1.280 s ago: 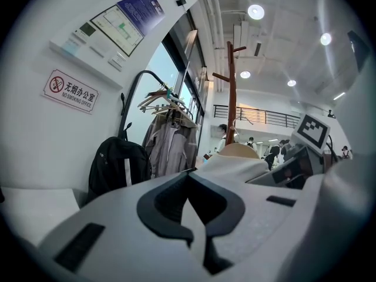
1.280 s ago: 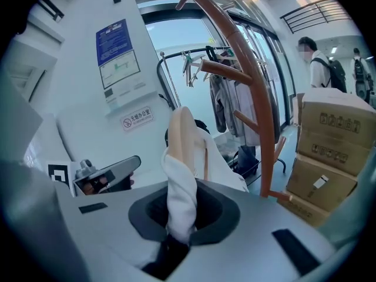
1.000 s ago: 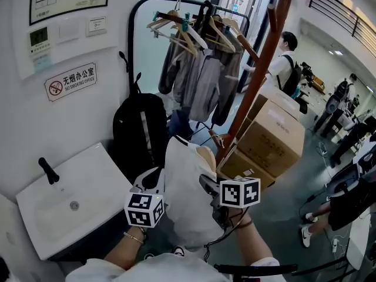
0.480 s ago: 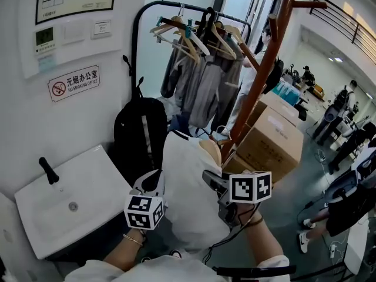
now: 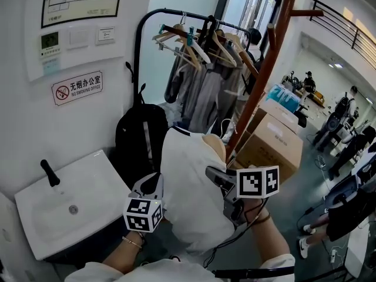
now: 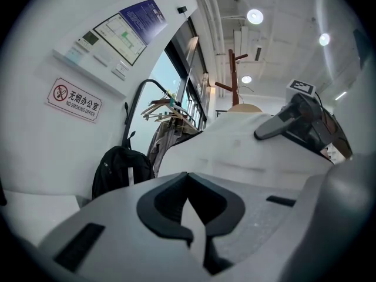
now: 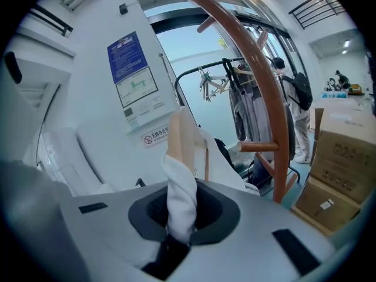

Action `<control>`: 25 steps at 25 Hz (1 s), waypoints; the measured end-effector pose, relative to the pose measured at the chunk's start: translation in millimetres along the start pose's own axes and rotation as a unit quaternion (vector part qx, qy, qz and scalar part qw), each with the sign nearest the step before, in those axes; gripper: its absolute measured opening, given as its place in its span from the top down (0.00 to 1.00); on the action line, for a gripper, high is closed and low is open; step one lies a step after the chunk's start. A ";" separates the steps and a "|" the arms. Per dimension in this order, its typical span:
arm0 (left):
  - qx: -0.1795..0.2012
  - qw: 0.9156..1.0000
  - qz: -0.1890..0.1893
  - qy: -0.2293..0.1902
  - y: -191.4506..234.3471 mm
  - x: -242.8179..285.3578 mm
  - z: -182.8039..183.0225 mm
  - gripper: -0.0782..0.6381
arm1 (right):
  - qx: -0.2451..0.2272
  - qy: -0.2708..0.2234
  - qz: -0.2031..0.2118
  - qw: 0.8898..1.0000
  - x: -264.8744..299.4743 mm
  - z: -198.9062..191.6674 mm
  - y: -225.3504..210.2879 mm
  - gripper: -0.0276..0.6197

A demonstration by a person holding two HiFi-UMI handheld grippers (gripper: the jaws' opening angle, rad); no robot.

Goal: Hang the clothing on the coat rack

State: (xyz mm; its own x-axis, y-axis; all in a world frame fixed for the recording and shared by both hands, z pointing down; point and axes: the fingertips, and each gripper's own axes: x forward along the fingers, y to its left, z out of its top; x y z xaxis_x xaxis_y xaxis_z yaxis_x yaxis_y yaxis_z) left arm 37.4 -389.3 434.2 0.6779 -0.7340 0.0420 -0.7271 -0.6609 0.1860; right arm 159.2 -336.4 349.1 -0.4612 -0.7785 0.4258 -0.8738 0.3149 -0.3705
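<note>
A white garment (image 5: 188,187) on a wooden hanger (image 5: 214,150) hangs between my two grippers, low in the head view. My left gripper (image 5: 151,187) holds its left side, jaws shut on a sliver of white cloth (image 6: 197,231). My right gripper (image 5: 216,180) is shut on a bunched fold of the garment (image 7: 179,201), and the hanger's wooden arm (image 7: 179,137) rises just beyond its jaws. The brown wooden coat rack (image 5: 265,69) stands behind and to the right of the garment, its curved pole (image 7: 264,81) and a side peg close ahead in the right gripper view.
A black clothes rail (image 5: 176,13) with grey clothes on hangers (image 5: 202,81) stands behind. A black backpack (image 5: 140,137) leans on the wall, and a white sink (image 5: 35,216) sits at lower left. Cardboard boxes (image 5: 271,143) sit at the rack's foot; people stand at the right.
The garment and both grippers have risen a little, and the right gripper has shifted rightward toward the rack's pole. A person with a backpack has walked left behind the pole.
</note>
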 end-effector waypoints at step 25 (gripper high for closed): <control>0.024 0.999 0.019 -0.029 0.7 -1.6 39.5 0.88 | -0.019 -0.002 0.038 0.999 -38.0 74.6 42.0 0.89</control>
State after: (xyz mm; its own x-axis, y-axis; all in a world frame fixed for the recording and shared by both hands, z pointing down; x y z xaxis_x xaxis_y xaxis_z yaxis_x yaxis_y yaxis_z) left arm 31.5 -394.7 395.5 0.6429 -0.7659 -0.0095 -0.7576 -0.6377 0.1390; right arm 151.6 -334.1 255.7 -0.5254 -0.7542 0.3938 -0.8418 0.3933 -0.3697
